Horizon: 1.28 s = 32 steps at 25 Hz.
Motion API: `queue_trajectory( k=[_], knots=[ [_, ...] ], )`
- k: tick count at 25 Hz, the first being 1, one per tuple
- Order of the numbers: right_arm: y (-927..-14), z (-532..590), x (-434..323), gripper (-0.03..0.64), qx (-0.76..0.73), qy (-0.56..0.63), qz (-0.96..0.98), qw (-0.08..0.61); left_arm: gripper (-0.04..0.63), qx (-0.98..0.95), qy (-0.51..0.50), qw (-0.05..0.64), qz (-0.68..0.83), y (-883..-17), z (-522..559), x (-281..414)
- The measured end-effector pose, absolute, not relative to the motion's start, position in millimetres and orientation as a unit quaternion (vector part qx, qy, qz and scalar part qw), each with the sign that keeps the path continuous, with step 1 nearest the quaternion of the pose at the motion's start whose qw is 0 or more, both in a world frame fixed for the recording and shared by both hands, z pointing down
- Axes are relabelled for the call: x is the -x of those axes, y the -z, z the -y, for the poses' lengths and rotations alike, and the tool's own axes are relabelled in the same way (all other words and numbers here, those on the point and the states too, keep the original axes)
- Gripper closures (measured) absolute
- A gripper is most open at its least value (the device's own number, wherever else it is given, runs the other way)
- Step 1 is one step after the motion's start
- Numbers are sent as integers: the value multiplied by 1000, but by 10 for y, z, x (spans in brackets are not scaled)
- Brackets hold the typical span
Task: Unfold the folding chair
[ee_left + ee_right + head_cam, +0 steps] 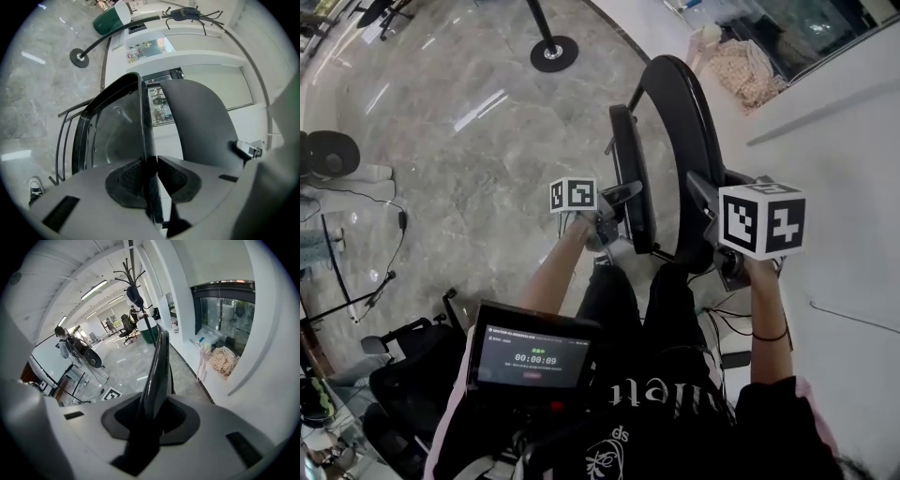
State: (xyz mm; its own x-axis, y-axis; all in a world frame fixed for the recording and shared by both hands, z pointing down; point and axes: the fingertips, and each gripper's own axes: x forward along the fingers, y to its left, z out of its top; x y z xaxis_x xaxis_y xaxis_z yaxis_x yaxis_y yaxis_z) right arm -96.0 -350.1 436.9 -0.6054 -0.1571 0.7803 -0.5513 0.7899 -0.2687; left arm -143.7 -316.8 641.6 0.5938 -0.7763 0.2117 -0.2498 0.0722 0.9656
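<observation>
Hands held a claw each against the folding chair [675,141], which stood partly folded on the grey marble floor [459,131] just beside a white wall [853,178]. Its two dark panels rose nearly upright, close together, with a narrow gap between them.

The left claw [623,195] was pinched on the edge of the nearer, glossy panel [630,178]. In the left gripper view its pads [129,176] pressed the thin black edge [146,140] from both sides, with the left claw [152,164] closed right down on it. The matte panel [201,122] stood beyond, to the right.

The right claw [701,192] gripped the broader, curved panel [686,131] at its near edge. In the right gripper view that panel's edge [157,366] ran up out of the right claw [152,411], filling the gap between the pads.

A small screen [534,356] hung at the person's chest. A round stand base [554,52] sat on the floor well beyond the chair, and a coat stand [133,291] rose in the background of the right gripper view.
</observation>
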Motion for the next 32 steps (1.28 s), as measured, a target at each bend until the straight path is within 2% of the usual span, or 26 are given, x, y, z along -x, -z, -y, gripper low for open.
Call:
queue_trajectory(
  k=[7, 13, 19, 27, 32],
  knots=[
    [-4419, 2865, 1704, 520, -164, -243, 865, 408, 521, -628, 247, 609, 416, -6469, 2427, 2220],
    [-4467, 2756, 1992, 518, -114, -237, 872, 413, 511, -607, 295, 596, 436, -6565, 1991, 2697],
    [-4773, 3034, 1791, 514, -93, -271, 863, 417, 485, -551, 333, 594, 483, -6973, 1485, 3152],
    [-5135, 3546, 1472, 514, -85, -283, 856, 424, 443, -530, 326, 582, 524, -7361, 1338, 3357],
    [-5234, 3667, 1441, 512, -79, -287, 860, 414, 436, -529, 410, 552, 497, -7243, 1381, 3406]
  ],
)
